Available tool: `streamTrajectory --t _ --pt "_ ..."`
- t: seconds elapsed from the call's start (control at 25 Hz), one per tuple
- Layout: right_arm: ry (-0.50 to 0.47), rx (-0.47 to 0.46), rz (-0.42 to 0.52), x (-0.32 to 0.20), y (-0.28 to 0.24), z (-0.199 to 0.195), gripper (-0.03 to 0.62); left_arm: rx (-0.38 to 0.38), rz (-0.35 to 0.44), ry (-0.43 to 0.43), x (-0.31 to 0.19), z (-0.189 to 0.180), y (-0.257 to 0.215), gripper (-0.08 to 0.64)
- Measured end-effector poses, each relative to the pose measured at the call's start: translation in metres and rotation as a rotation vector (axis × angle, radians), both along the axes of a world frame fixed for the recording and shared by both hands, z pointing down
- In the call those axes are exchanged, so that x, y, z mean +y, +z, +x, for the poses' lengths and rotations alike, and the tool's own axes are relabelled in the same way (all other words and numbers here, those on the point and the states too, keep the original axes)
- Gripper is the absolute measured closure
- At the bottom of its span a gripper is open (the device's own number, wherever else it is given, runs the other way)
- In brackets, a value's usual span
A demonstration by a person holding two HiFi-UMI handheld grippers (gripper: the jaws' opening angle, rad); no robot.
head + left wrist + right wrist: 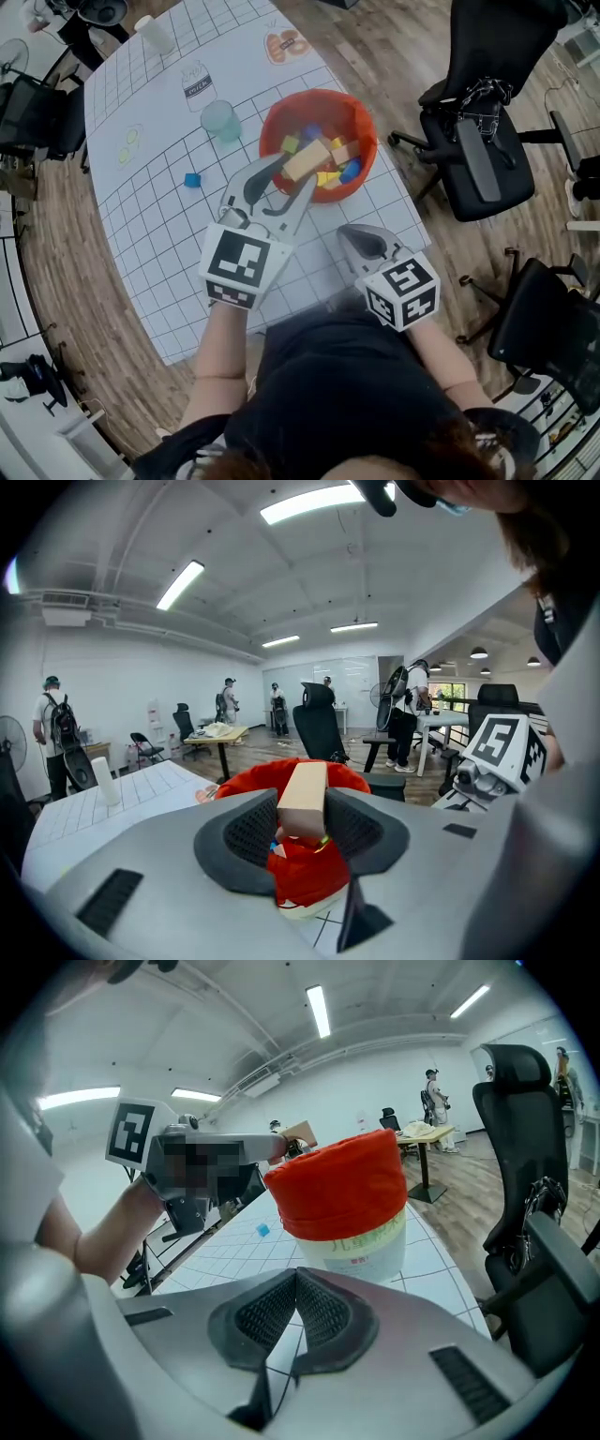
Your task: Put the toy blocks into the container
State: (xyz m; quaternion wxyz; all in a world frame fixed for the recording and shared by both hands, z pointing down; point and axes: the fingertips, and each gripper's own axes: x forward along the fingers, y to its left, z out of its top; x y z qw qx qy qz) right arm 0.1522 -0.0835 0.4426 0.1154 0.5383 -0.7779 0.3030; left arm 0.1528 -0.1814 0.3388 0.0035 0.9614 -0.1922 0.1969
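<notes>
A red container stands on the white gridded table and holds several coloured blocks. My left gripper hovers over its near rim, shut on a long tan wooden block. In the left gripper view the tan block stands upright between the pads, with the red container beneath it. A small blue block lies on the table left of the container. My right gripper sits near the table's front edge, shut and empty. The right gripper view faces the red container and the blue block.
A translucent teal cup stands just left of the container, and a white cup stands at the table's far end. Black office chairs stand on the wooden floor to the right. Printed pictures mark the table sheet.
</notes>
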Motion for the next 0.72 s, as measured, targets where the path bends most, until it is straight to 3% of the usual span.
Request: streamTrajectory --t 0.32,0.72 --pt "-0.013 -0.015 -0.015 0.003 0.007 0.008 0.577 0.019 0.014 -0.057 -0.007 0.002 0.003 0.357" --pt "-0.113 -0.029 0.006 -0.003 0.003 -0.01 0.577 0.091 -0.054 -0.201 -0.012 -0.038 -0.001 0.462"
